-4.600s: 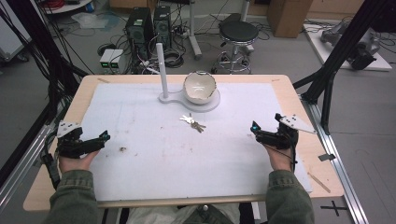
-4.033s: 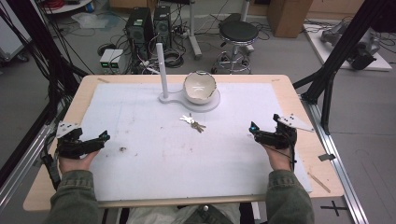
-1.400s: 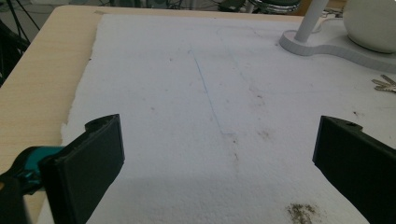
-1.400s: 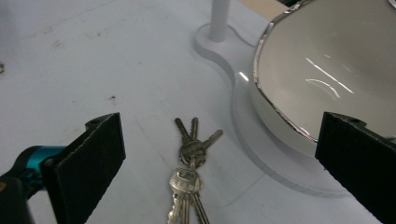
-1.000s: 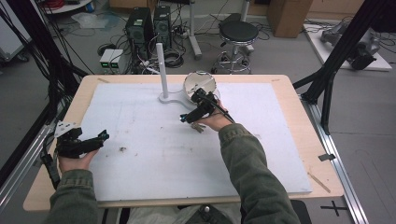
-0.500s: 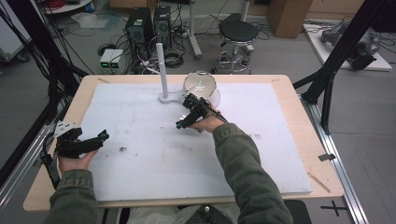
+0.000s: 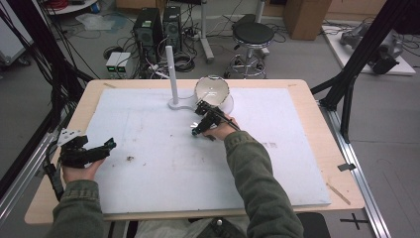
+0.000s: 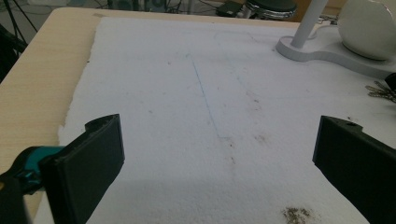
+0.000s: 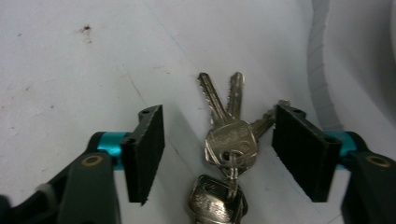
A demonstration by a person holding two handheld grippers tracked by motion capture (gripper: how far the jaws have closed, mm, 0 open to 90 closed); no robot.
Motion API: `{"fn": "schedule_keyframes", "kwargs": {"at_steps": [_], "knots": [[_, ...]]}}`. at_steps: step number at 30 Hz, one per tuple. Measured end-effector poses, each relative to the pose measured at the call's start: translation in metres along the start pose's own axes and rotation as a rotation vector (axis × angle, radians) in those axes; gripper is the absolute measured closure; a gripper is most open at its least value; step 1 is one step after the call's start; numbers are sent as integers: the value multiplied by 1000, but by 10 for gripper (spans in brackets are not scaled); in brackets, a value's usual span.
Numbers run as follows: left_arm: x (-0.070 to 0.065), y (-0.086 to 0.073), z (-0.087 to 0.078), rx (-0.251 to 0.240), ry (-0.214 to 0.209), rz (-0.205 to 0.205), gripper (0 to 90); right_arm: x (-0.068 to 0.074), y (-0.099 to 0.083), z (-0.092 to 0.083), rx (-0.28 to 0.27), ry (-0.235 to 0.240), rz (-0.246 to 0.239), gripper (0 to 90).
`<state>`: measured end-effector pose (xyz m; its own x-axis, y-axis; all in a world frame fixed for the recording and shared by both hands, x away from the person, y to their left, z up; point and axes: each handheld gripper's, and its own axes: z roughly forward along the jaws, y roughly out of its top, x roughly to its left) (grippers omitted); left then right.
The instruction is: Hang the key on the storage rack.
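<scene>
The keys (image 9: 229, 140) lie flat on the white mat (image 7: 148, 148), a small silvery bunch on a ring: two blades fan upward in my right gripper view, a third pokes out to the side, and another key head sits lower at the frame's bottom edge. Their toothed edges are plain to see, the metal dull and a bit worn. They rest just beside the white stand (image 7: 174, 101) whose post rises near the bowl (image 7: 212, 90).

My right gripper (image 9: 217, 154) straddles the bunch, jaws about half open and just now closing in; the keys sit between them. The right pad (image 9: 299, 149) looks to be touching the tip of the sideways key, the left pad (image 9: 147, 149) stands clear of the metal, so nothing is gripped yet.

My left gripper (image 8: 219, 163) rests well apart near the mat's left edge, jaws wide open with only stained mat between them
</scene>
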<state>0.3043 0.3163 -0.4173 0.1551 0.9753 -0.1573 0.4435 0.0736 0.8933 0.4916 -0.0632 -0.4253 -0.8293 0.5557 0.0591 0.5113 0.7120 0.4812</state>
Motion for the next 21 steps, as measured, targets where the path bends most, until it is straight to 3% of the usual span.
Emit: {"fn": "schedule_keyframes", "kwargs": {"at_steps": [5,6,7,10,21], "knots": [[1,0,1,0,-5,-8,25,-3,0,-1,-5,-11,9,445],[1,0,1,2,-7,-8,25,-3,0,-1,-3,-40,-6,524],[0,0,1,3,-8,-9,25,-3,0,-1,-3,-40,-6,524],[0,0,1,-1,-10,-11,25,-2,0,-3,2,-49,-16,652],[1,0,1,1,-8,-10,25,-1,-1,-12,2,-60,-20,660]]}}
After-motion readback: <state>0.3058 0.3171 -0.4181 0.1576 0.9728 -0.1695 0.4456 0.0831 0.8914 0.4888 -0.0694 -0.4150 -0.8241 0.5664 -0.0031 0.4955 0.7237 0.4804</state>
